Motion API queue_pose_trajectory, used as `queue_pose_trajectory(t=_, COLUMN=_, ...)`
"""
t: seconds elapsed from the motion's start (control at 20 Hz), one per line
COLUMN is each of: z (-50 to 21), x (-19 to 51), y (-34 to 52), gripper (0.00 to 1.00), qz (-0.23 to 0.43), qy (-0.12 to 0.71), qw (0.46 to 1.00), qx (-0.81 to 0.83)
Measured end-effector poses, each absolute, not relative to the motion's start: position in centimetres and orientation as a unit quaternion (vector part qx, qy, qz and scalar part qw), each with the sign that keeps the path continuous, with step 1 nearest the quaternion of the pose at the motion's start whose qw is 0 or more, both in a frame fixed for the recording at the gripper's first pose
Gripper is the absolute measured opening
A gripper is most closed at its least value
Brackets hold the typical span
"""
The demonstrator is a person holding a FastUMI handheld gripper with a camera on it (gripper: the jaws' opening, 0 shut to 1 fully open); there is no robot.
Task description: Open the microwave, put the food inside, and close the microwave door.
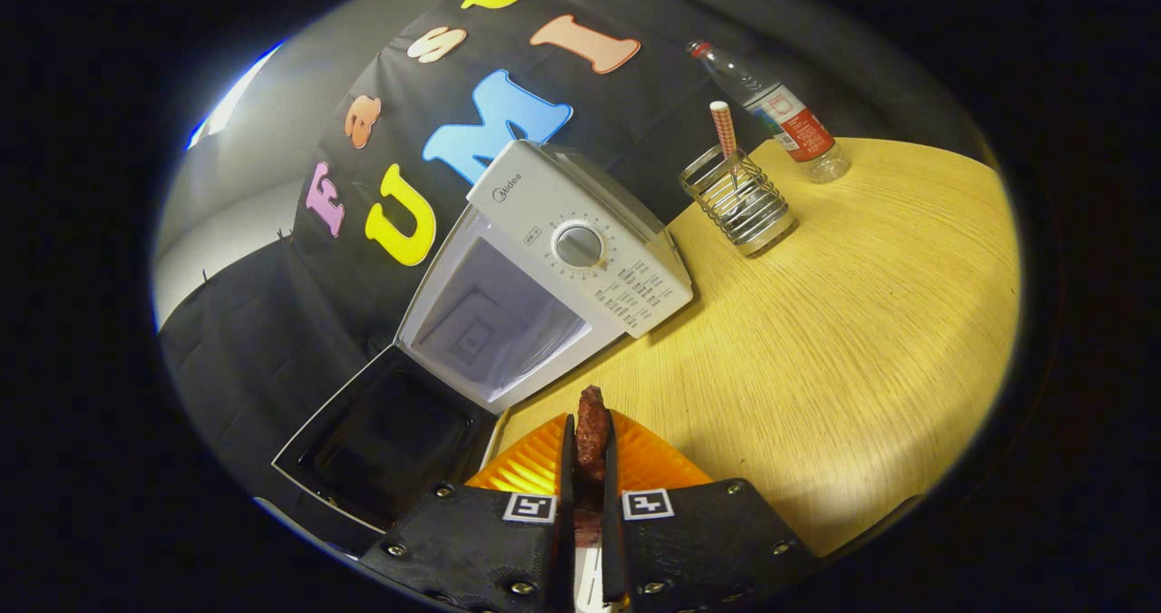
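Item 1: gripper (590, 432), my end, fingers nearly together and clamped on a dark reddish-brown piece of food (592, 433); the food stands up between the tips, above an orange ribbed plate (653, 463) that sits under the fingers.
Item 2: microwave (580, 250), white, just ahead of the fingers, w/ door (381, 436) swung fully open and hanging down past the table edge. Cavity lit inside. Logo on the top front reads "Midea"; round dial on the control panel, small print beside it too fine for me to read.
Item 3: wire holder (739, 205) w/ a checked straw (723, 129), beyond the microwave.
Item 4: clear bottle (780, 114), red label, text illegible, near the holder.
Surface: light wood-grain table (862, 323). Room: black cloth wall behind, pale wall beyond it.
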State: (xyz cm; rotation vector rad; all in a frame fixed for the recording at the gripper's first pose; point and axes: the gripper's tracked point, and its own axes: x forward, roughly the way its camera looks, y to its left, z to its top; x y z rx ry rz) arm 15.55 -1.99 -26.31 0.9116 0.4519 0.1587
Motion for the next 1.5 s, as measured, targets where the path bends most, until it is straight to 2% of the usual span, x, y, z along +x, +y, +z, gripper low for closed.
queue_pose_trajectory(t=0.3, z=-21.8, x=15.4, y=-2.8, gripper=0.12, qz=0.07, qy=0.185, qw=0.86, qx=0.471)
queue_pose_trajectory(t=0.8, z=-15.0, x=18.9, y=3.1, gripper=0.12, qz=0.109, qy=0.146, qw=0.871, qx=0.456)
queue_pose_trajectory(t=1.5, z=-16.7, x=27.8, y=11.7, gripper=0.12, qz=0.1, qy=0.154, qw=0.907, qx=0.379)
